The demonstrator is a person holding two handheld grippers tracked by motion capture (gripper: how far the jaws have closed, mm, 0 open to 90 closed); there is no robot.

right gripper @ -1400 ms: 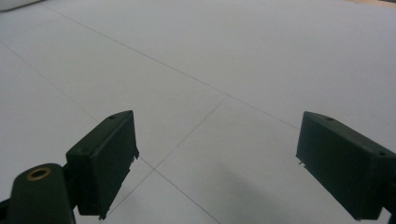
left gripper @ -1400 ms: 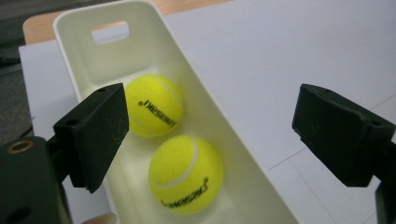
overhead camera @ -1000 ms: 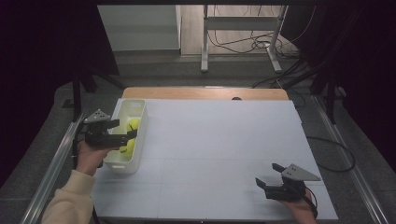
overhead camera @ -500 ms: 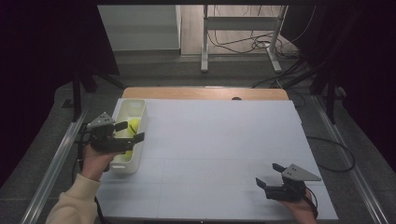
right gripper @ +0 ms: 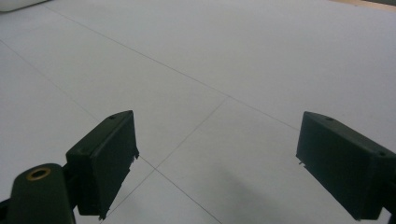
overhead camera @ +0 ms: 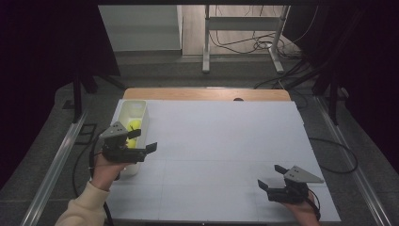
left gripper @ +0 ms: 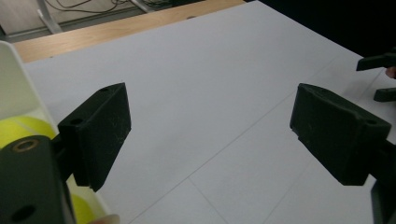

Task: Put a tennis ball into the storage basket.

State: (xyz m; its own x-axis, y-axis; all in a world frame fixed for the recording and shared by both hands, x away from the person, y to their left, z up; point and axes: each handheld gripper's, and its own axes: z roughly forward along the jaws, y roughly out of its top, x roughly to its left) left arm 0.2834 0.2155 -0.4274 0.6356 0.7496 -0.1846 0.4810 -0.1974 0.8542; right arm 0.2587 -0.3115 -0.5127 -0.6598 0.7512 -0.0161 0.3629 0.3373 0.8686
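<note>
A white plastic tub (overhead camera: 126, 115), long and narrow, sits along the left edge of the big white table top (overhead camera: 221, 141), and there are yellow-green balls (overhead camera: 135, 126) inside it, toward its near end. The left gripper (overhead camera: 140, 142) is held just over the near end of the tub, with its tips pointing out across the table toward the right side. Its jaws have just been closing a little, but they are wide apart and there is nothing between them; in the left gripper view you can see bare white table in the gap, and a bit of yellow ball (left gripper: 21, 130) and the tub wall (left gripper: 14, 79) off to the side. The right gripper (overhead camera: 272, 176) rests near the front right corner of the table, well apart from the tub. Its jaws are apart too, and the right gripper view shows plain table between them. It looks like the step in hand is getting a ball out of the tub, and no ball has been grabbed yet. For the next move, the left gripper would need to turn its tips down into the tub, put one jaw on each side of a ball, and squeeze gently. The balls are round and may roll away, and the tub walls are close, so it should go slowly.
</note>
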